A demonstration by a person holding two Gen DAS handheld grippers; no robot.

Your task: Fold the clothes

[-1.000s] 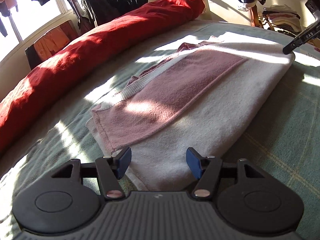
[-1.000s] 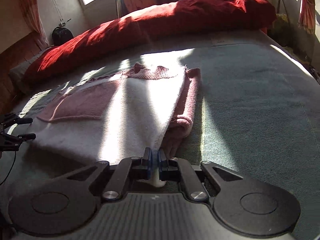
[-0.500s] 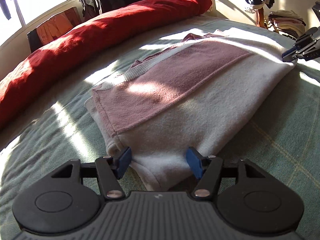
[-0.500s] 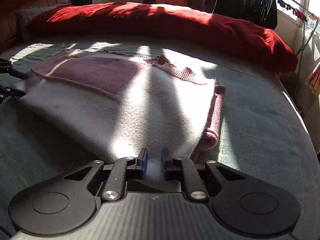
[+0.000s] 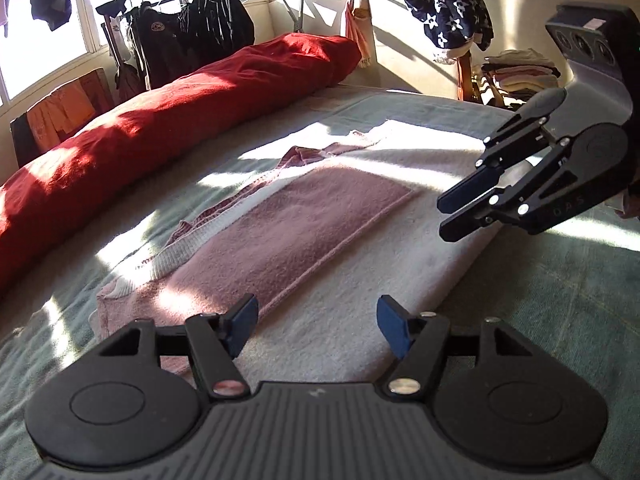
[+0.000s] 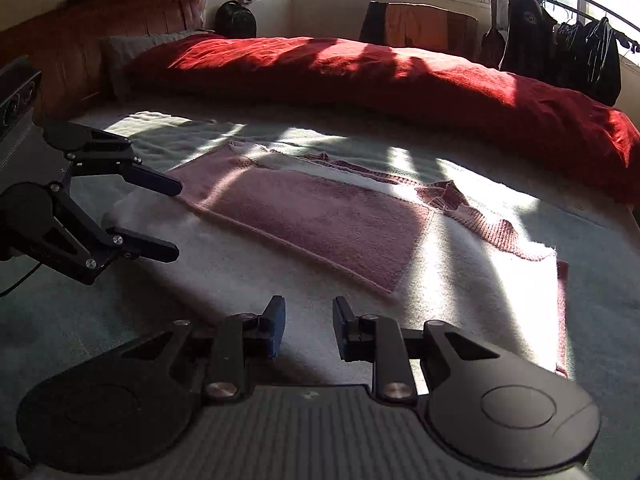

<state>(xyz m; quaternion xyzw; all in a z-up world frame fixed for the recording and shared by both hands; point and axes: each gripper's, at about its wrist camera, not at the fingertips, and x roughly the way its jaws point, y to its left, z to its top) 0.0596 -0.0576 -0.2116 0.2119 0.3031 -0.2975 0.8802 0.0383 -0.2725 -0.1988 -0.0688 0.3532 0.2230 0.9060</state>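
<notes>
A folded pink and white sweater (image 5: 320,240) lies flat on the green bedspread (image 5: 560,300); in the right wrist view the sweater (image 6: 328,220) has its ribbed collar at the right. My left gripper (image 5: 318,324) is open over the sweater's near white edge with nothing between its fingers. It also appears as the left gripper (image 6: 174,219) at the sweater's left end. My right gripper (image 6: 309,328) is open above the white edge and holds nothing. From the left wrist, the right gripper (image 5: 445,219) hovers over the sweater's far right end.
A long red bolster (image 6: 380,76) runs along the far side of the bed. Dark clothes hang on a rack (image 5: 192,36) by the window. A star-patterned garment (image 5: 448,12) and a stack of folded clothes (image 5: 520,72) sit beyond the bed's right side.
My right gripper, shut on the sweater's white edge a second ago, has let go and opened. Both grippers have risen and now hover over the sweater.
</notes>
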